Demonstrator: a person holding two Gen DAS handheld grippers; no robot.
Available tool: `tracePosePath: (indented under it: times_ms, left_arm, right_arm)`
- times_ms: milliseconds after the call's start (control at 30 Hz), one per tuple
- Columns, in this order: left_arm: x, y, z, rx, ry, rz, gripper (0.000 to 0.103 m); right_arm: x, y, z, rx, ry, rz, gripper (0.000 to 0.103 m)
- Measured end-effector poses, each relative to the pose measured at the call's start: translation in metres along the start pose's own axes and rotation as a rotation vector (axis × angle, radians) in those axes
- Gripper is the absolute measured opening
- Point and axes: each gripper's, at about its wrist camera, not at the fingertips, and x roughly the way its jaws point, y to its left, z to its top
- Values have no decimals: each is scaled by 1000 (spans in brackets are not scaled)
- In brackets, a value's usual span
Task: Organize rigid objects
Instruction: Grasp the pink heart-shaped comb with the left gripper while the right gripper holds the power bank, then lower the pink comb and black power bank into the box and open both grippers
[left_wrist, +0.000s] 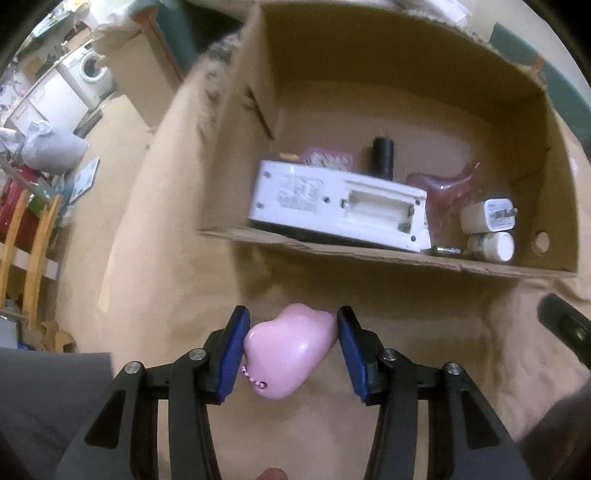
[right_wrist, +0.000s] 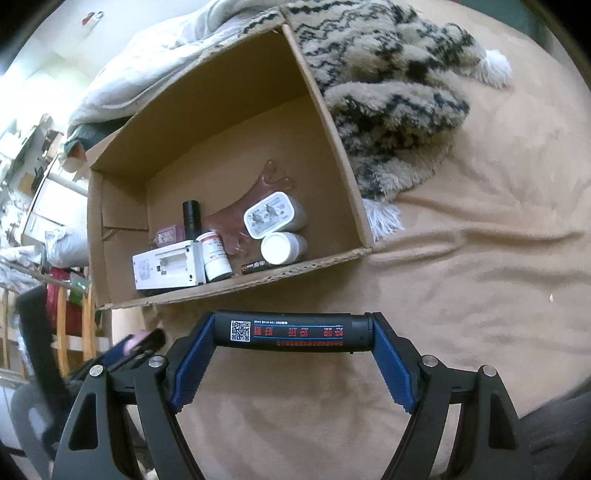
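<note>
My left gripper (left_wrist: 291, 345) is shut on a pink heart-shaped object (left_wrist: 288, 354), lifted over the tan blanket just in front of the open cardboard box (left_wrist: 388, 256). My right gripper (right_wrist: 293, 338) is shut on a black cylinder (right_wrist: 295, 332) with a QR code, held endwise between the blue pads (right_wrist: 192, 365), near the box's front wall (right_wrist: 258, 282). In the box lie a white device (left_wrist: 340, 203) with an open battery bay, a white charger plug (left_wrist: 487, 216), a white jar (left_wrist: 491, 245), a black tube (left_wrist: 384, 158) and a clear pink piece (left_wrist: 447, 182).
A fuzzy patterned throw (right_wrist: 391, 88) lies beside the box on the tan blanket (right_wrist: 461, 277). A white quilt (right_wrist: 155, 74) sits behind the box. The bed's edge falls off at left toward wooden chair legs (left_wrist: 33, 254) and room clutter. The left gripper (right_wrist: 140, 341) shows at left in the right wrist view.
</note>
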Motion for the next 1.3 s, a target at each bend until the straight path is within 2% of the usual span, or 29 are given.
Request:
tracePosePath:
  times_ms: [133, 167, 367, 700, 933, 1133, 1300]
  left_arm:
    - [-34, 17, 0, 17, -68, -4, 45]
    - [-55, 34, -5, 19, -90, 1, 45]
    - [-89, 28, 18, 19, -202, -3, 45]
    - [-104, 14, 72, 53, -312, -22, 45]
    - [-117, 5, 112, 63, -383, -63, 45]
    - [-89, -9, 131, 86, -344, -75, 45]
    - [-48, -22, 120, 143, -285, -84, 42]
  right_arm:
    - [-5, 13, -1, -73, -28, -24, 86]
    - [-7, 16, -1, -88, -38, -24, 86]
    - [-27, 35, 3, -171, -147, 11, 86]
    - [-37, 49, 37, -231, -216, 95, 86]
    - [-37, 57, 75, -287, -268, 102, 86]
    - [-12, 52, 95, -263, -209, 93, 86]
    - [4, 55, 88, -274, -152, 73, 86]
